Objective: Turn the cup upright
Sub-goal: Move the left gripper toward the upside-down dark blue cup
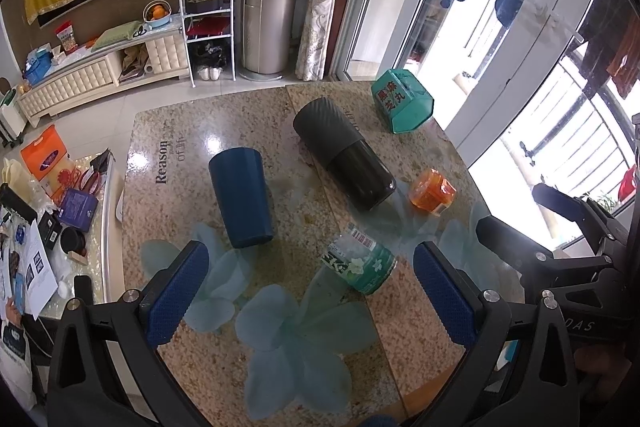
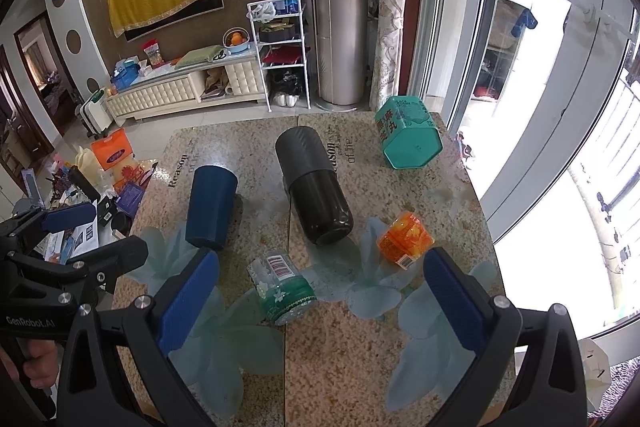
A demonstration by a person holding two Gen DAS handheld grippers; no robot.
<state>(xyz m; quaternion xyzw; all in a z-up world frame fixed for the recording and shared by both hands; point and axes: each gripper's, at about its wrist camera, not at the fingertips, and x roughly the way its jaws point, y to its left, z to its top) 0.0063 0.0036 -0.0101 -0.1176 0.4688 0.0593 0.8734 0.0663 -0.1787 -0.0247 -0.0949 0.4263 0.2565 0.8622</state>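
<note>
A dark blue cup [image 1: 242, 197] lies on its side on the speckled stone table [image 1: 180, 131], left of centre; it also shows in the right wrist view [image 2: 211, 207]. My left gripper [image 1: 312, 279] is open and empty, held above the table's near part, short of the cup. My right gripper [image 2: 320, 287] is open and empty, to the right of the left one. The right gripper's fingers [image 1: 516, 239] show at the right edge of the left wrist view.
A large black flask [image 1: 344, 155] lies on its side mid-table. A green-labelled jar [image 1: 360, 261], an orange jar [image 1: 432, 193] and a teal box [image 1: 402, 101] also lie on the table. A cluttered low table [image 1: 48, 219] stands to the left. Glass doors are at the right.
</note>
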